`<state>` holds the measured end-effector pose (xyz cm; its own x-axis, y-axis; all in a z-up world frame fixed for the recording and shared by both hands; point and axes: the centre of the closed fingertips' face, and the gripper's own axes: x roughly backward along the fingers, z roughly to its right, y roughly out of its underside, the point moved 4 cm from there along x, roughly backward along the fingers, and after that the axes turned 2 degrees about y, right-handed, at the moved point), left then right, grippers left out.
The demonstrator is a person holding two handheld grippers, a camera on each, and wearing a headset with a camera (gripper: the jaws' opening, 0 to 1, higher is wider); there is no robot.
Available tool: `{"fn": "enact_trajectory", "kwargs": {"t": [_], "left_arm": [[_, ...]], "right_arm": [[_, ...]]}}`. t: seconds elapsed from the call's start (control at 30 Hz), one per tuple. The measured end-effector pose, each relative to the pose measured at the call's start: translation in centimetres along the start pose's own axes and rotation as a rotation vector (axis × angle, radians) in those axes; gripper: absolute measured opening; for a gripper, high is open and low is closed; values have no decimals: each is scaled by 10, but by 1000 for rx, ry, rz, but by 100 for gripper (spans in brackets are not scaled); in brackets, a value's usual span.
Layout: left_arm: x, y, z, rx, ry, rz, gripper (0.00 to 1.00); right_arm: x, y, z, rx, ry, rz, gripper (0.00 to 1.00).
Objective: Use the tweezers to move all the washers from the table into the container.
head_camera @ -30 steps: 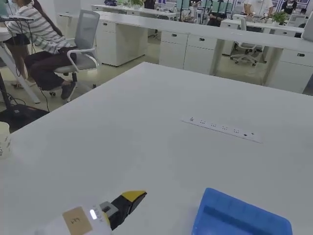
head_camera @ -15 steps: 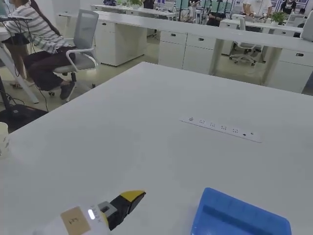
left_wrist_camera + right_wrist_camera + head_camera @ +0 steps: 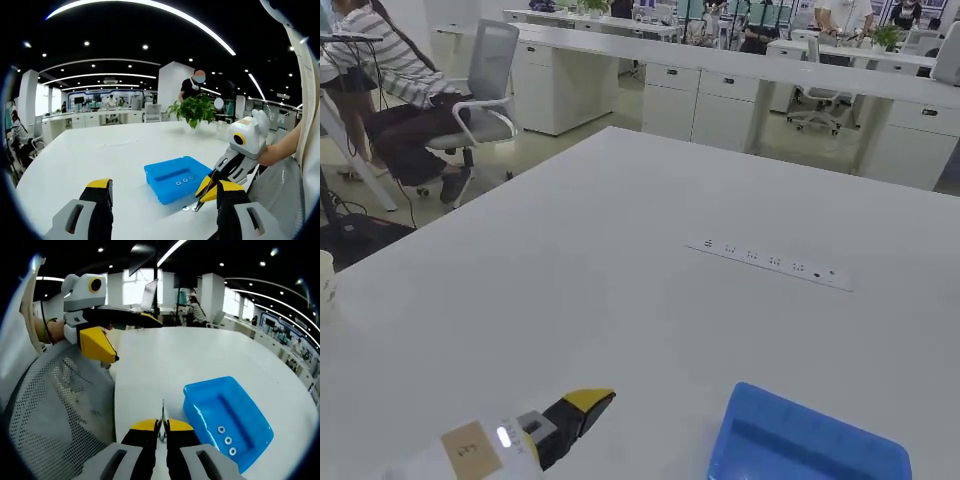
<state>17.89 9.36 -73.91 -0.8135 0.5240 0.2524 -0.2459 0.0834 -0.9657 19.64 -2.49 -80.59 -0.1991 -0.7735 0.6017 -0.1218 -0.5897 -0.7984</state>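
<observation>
The blue container sits at the near right of the white table. Three washers lie inside the container, also seen as the washers in the container. My right gripper is shut on thin metal tweezers, whose tips hover over the table just left of the container. In the left gripper view the right gripper holds the tweezers down near a couple of small washers on the table. My left gripper is open and holds nothing. The left gripper lies low at the near left.
A white power strip lies across the middle right of the table. A paper cup stands at the left edge. A person sits on an office chair beyond the table. A potted plant stands at the far side.
</observation>
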Motion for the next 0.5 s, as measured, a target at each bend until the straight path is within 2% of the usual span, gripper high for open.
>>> {"fn": "enact_trajectory", "kwargs": {"t": [0.07,0.17,0.23,0.5], "left_arm": [[0,0,0,0,-2,-1,87],[0,0,-1,4,-4,4,87],[0,-1,-1,3,-5,5,87],[0,-1,-2,3,-9,10,86]], "right_arm": [[1,-5,1,-32,5,29,2],[5,-14,6,-129,2,78,2],[8,-18,12,-159,18,106,2],[21,-27,28,-300,32,189,2]]}}
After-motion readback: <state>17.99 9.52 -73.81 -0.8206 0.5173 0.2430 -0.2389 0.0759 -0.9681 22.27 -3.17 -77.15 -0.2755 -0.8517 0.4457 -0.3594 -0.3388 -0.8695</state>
